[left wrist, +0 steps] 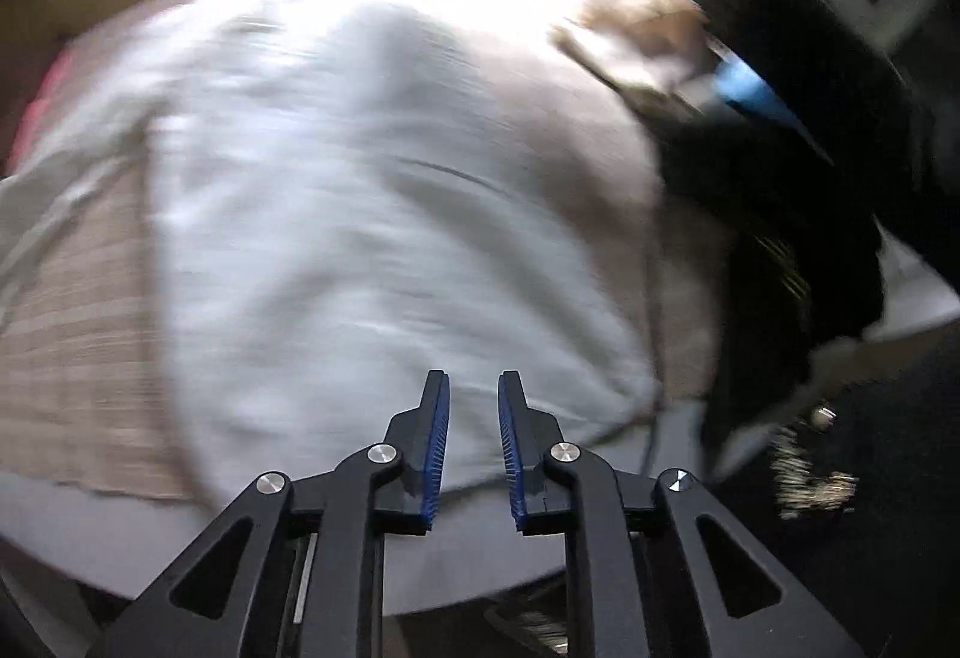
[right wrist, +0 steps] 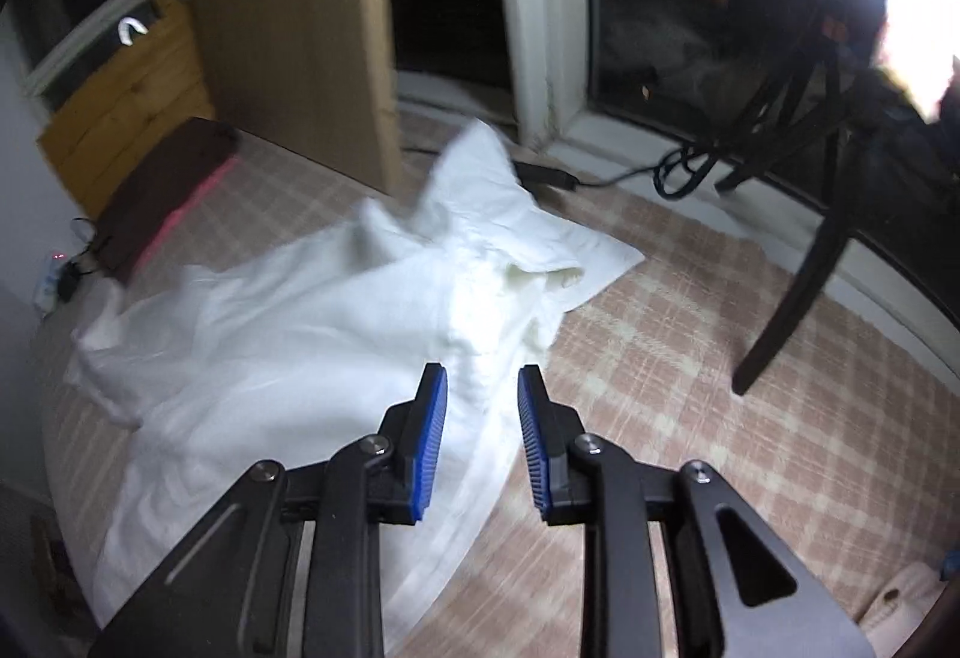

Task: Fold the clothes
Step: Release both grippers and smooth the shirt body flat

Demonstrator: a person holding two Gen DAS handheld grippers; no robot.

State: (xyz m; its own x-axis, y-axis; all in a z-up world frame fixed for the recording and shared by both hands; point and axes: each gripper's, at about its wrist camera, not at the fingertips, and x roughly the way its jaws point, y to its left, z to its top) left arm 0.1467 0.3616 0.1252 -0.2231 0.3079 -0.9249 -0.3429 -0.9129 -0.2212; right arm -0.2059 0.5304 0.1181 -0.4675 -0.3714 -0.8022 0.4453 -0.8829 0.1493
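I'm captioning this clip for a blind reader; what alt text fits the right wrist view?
A crumpled white garment lies on a pink plaid cloth, with the open right gripper above its near edge, holding nothing. Behind are a wooden board, a dark chair leg and cables.

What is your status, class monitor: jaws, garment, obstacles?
Left gripper and right gripper open, holding nothing. White garment crumpled on the checked cloth, unfolded. Dark chair leg stands right of it.
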